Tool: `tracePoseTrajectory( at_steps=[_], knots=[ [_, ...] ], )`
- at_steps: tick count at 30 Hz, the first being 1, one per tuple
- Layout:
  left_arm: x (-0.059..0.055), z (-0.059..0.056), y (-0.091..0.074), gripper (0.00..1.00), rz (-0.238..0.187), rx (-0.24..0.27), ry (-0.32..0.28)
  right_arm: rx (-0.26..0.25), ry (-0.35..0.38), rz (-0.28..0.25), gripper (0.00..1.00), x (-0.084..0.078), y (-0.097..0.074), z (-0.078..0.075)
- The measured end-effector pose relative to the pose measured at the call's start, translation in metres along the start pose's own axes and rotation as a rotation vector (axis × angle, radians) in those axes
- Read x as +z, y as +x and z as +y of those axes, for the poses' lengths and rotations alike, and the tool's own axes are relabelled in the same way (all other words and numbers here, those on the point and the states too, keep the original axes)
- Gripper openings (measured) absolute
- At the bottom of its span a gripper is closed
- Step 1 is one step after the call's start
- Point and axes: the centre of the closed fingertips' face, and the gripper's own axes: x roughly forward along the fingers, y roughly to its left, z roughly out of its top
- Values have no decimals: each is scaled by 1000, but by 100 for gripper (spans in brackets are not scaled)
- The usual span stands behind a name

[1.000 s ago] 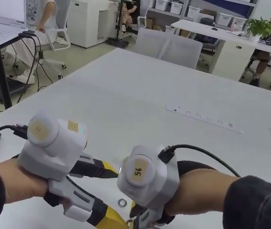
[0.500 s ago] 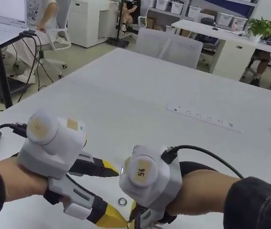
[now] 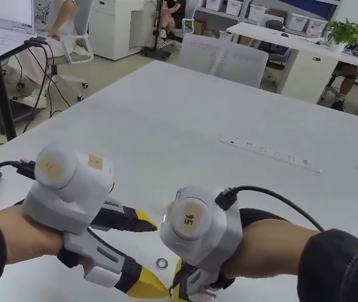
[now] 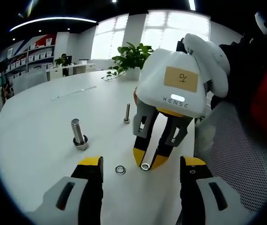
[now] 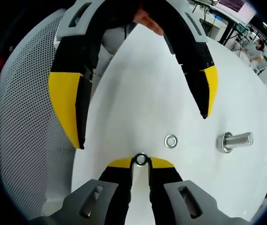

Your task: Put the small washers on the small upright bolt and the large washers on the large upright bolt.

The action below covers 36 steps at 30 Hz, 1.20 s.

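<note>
The right gripper (image 5: 141,165) points down at the near edge of the white table (image 3: 185,119), and its jaws are pinched narrow on a small metal washer (image 4: 145,166), which stands on edge between the yellow tips, right at the table surface; whether it touches the table I cannot tell. The left gripper (image 5: 141,131) lies low over the table on the left and faces right, with its jaws spread wide and holding nothing. The right gripper's tips and the held washer sit in the gap in front of those wide jaws. A second washer (image 4: 120,169) lies flat on the table just beside the held one, apart from it and also between the spread of the left jaws; in the head view it shows on the table between the two grippers. Farther out in the left gripper view, the large bolt (image 4: 79,133) stands upright on its head, with a wider ring at its base that may be a washer or its own flange. The small bolt (image 4: 127,113) stands upright beyond it, well apart from the loose washer. A white power strip (image 3: 270,155) lies on the far right part of the table.
</note>
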Motion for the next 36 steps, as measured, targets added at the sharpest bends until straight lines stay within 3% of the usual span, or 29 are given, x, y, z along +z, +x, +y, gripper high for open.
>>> tracePoseTrajectory(
  at_steps=[22, 36],
  knots=[
    [-2, 1, 3, 65, 14, -13, 4, -51, 81, 24, 14, -45, -32, -14],
    [-2, 0, 5, 65, 23, -15, 3, -95, 167, 35, 14, -85, -55, -25]
  ],
)
